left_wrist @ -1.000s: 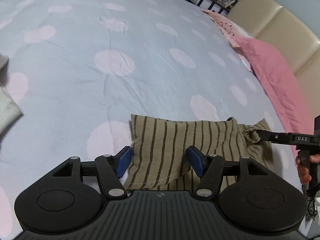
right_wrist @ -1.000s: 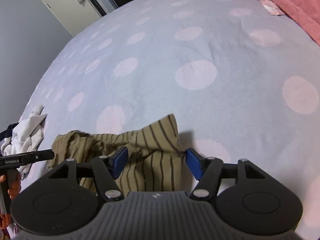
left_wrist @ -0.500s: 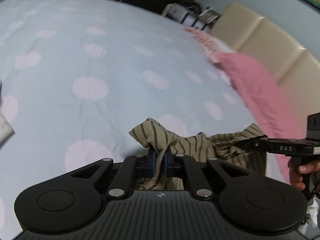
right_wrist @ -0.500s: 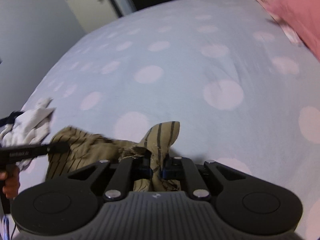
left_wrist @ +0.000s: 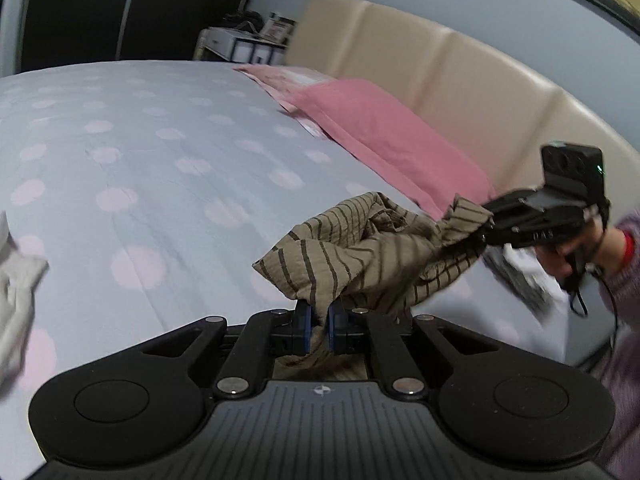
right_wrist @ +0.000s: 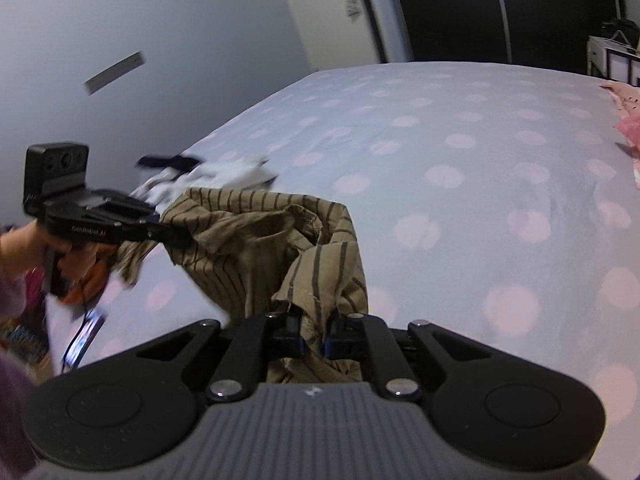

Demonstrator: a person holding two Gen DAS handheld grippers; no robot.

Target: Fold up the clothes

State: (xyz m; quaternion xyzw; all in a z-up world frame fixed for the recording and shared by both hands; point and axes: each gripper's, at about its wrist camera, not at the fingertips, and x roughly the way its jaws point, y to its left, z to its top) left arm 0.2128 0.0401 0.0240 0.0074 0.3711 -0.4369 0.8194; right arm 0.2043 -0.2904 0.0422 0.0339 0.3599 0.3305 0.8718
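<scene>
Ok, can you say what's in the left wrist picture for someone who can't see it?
Two hand-held grippers hold a crumpled tan striped garment above a dotted blue bedspread. The left hand-held gripper is shut on one end, and the right hand-held gripper pinches the other. A pink pillow lies behind, by a beige headboard.

This is a bedroom in a home. Ahead of both grippers spreads a wide bed under a pale blue bedspread dotted with light pink circles (left_wrist: 168, 168). To the right of the left gripper, pink pillows (left_wrist: 384, 136) lie against a cream padded panelled headboard (left_wrist: 472, 80). Beyond the bed's far end stand a white bedside shelf unit cluttered with small items (left_wrist: 244, 42) and dark sliding wardrobe doors (right_wrist: 500, 8).
</scene>
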